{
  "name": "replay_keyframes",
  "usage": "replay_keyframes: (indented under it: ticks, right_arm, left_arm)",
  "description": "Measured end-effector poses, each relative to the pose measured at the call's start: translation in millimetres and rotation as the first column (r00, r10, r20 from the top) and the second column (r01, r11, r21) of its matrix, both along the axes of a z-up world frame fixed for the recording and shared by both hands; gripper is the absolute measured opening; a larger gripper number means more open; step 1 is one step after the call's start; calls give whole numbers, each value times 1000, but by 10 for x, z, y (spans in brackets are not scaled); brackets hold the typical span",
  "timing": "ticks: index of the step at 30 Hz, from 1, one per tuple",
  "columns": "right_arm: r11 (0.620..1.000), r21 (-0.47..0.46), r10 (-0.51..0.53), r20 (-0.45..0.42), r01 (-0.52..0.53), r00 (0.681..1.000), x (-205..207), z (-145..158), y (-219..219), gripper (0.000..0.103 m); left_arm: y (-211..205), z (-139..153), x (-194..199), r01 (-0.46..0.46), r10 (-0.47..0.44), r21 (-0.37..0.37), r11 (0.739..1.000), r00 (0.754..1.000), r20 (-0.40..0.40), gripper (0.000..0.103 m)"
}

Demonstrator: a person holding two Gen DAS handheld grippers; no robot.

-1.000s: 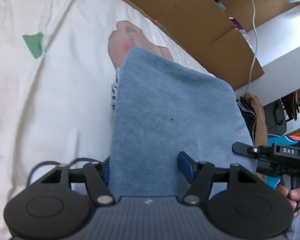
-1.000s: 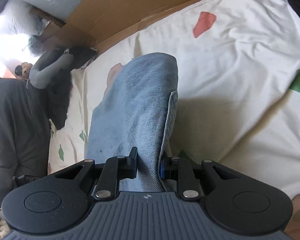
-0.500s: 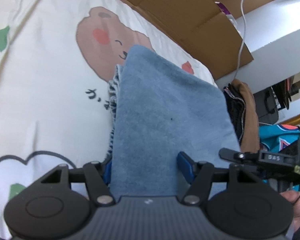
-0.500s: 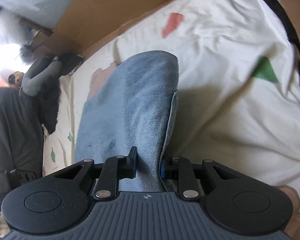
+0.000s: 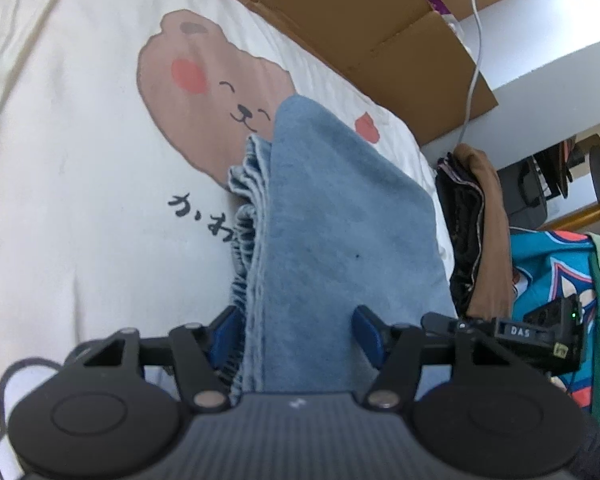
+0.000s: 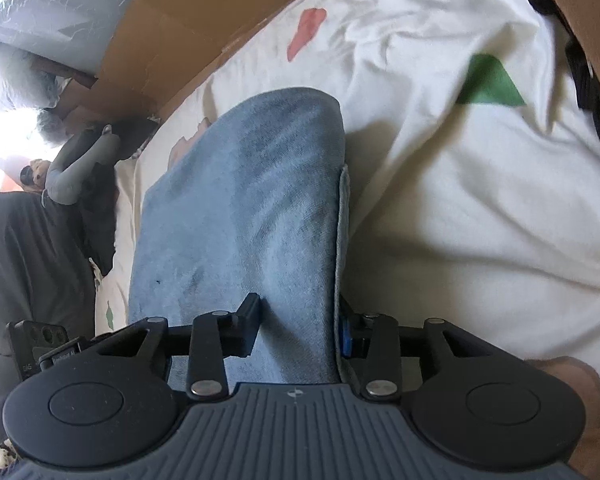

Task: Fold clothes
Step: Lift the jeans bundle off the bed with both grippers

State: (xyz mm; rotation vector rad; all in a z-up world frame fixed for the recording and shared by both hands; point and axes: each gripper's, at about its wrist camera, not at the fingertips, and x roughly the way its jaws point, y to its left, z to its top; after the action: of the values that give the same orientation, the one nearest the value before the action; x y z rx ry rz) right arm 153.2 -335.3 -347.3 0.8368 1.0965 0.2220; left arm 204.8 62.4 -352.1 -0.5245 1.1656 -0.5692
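Note:
A folded pair of blue jeans (image 5: 340, 220) hangs out in front of both grippers, above a white bed sheet (image 5: 80, 208) printed with a brown bear (image 5: 204, 92). My left gripper (image 5: 296, 332) is shut on the near end of the jeans, where stacked denim edges show along the left side. My right gripper (image 6: 298, 324) is shut on the same jeans (image 6: 252, 200), close to their seamed right edge. In the left wrist view the right gripper (image 5: 532, 336) sits close by on the right. The far end of the jeans curls down toward the sheet (image 6: 480, 200).
Flattened cardboard (image 5: 380, 20) lines the far edge of the bed. A pile of dark and brown clothes (image 5: 476, 220) and teal patterned fabric (image 5: 548, 260) lie at the right. A grey plush toy (image 6: 80, 168) and dark cloth (image 6: 32, 264) lie at the bed's other side.
Both grippers have carried the jeans across the bed: the bear print has come into the left wrist view and the sheet has slid past. Both grips are unchanged.

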Motion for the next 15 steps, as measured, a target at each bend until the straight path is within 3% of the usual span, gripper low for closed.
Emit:
replay_keyframes:
  ticks: [2, 6, 8, 15]
  right_arm:
    - [1000, 10, -9, -2, 9, 1000, -12, -34, 2, 40]
    - [1000, 14, -21, -15, 22, 1000, -25, -97, 6, 40]
    - [1000, 6, -16, -22, 16, 1000, -13, -115, 10, 45]
    - [1000, -25, 4, -49, -6, 999, 41, -111, 54, 46]
  left_arm:
    - [5, -20, 24, -5, 5, -1, 1000, 1000, 0, 73]
    - [25, -69, 52, -28, 28, -8, 1000, 1000, -11, 76]
    - [35, -107, 41, -33, 32, -18, 999, 999, -22, 80]
    - [128, -280, 19, -48, 39, -127, 991, 997, -68, 78]
